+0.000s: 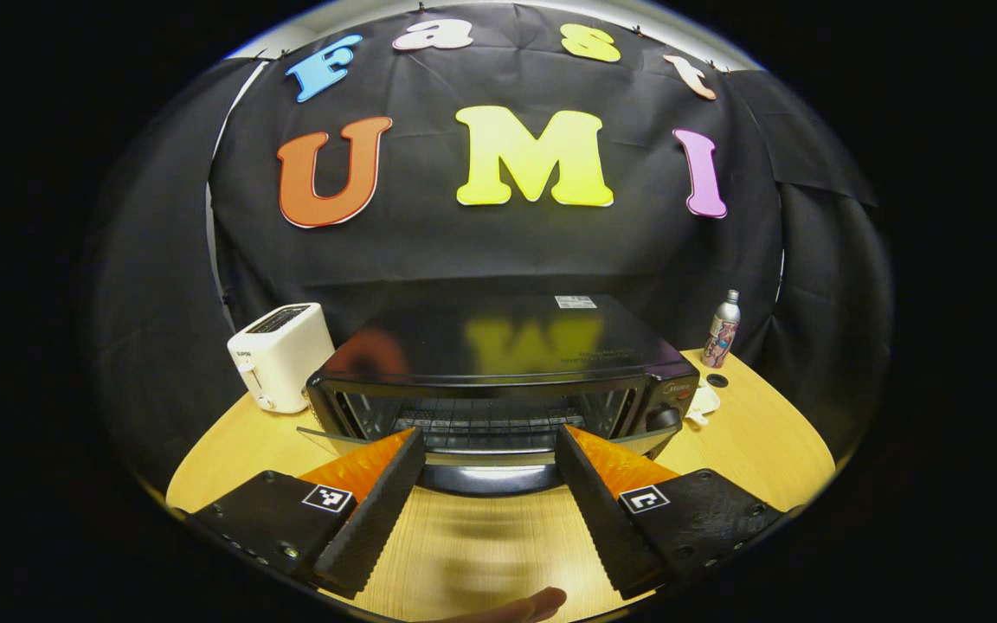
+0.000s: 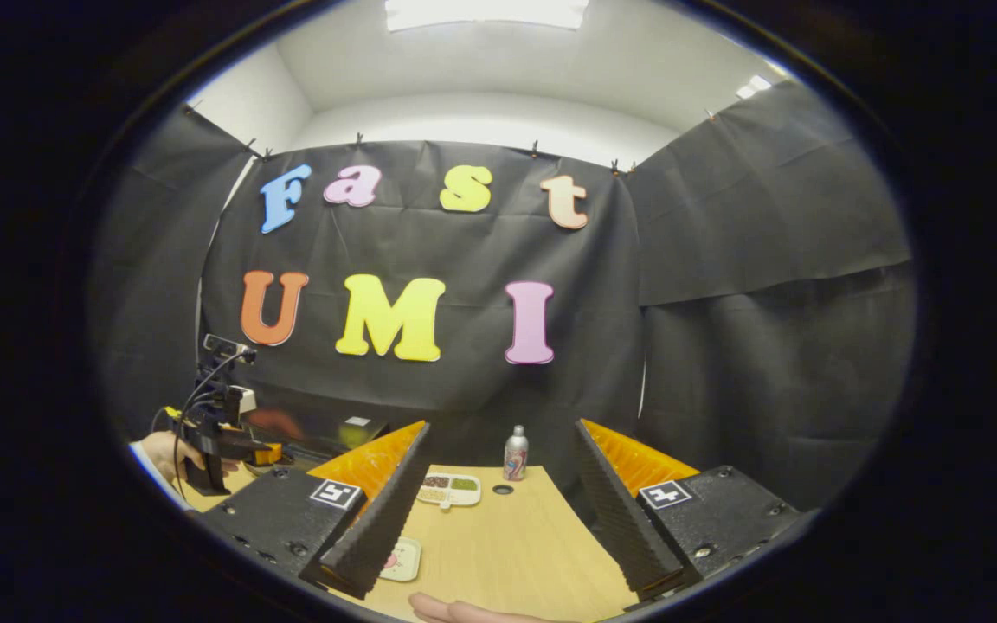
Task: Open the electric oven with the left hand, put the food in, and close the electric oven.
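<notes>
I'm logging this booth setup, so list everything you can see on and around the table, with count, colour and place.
Electric oven: one, black, middle of the table, door swung down open, rack inside.
Toaster: one, white, left of the oven.
Bottle: one, silver with a printed label, back right of the table.
Food tray: one, white, compartments with brown and green food, near the bottle.
Small plate: one, pale, near table edge, partly hidden by a finger.
Table: one, light wood.
Left gripper: black and orange fingers, apart, in front of the oven door.
Right gripper: black and orange fingers, apart, holding nothing.
</notes>
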Tool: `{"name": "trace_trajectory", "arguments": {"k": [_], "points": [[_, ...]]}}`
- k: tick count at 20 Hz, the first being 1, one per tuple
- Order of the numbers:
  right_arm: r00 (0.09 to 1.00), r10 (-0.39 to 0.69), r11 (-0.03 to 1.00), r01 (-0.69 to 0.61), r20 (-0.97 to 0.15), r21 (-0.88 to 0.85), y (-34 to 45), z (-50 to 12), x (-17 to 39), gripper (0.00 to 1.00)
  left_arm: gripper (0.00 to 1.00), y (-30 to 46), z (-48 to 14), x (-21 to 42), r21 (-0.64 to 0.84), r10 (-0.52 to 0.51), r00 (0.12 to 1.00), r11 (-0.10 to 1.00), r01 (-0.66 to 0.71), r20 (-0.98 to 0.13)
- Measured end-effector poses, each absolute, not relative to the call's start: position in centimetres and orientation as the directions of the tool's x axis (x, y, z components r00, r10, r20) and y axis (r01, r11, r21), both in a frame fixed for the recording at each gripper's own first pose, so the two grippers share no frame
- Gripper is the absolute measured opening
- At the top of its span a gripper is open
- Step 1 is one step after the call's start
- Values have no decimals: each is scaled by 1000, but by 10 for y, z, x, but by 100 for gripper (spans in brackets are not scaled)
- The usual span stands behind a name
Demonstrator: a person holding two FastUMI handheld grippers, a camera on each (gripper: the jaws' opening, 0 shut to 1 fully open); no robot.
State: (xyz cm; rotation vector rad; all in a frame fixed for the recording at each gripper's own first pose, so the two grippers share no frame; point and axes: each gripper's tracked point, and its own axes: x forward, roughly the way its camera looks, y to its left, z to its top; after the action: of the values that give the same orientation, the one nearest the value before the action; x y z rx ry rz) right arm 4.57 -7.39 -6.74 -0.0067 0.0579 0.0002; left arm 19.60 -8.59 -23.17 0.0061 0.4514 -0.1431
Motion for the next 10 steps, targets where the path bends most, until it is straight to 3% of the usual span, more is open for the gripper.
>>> {"name": "trace_trajectory", "arguments": {"k": [10], "points": [[996,44,998,-47,-76,-43,-53,-67,35,100,96,-83,-270,133,-45,-155,891,988,150,-426]]}}
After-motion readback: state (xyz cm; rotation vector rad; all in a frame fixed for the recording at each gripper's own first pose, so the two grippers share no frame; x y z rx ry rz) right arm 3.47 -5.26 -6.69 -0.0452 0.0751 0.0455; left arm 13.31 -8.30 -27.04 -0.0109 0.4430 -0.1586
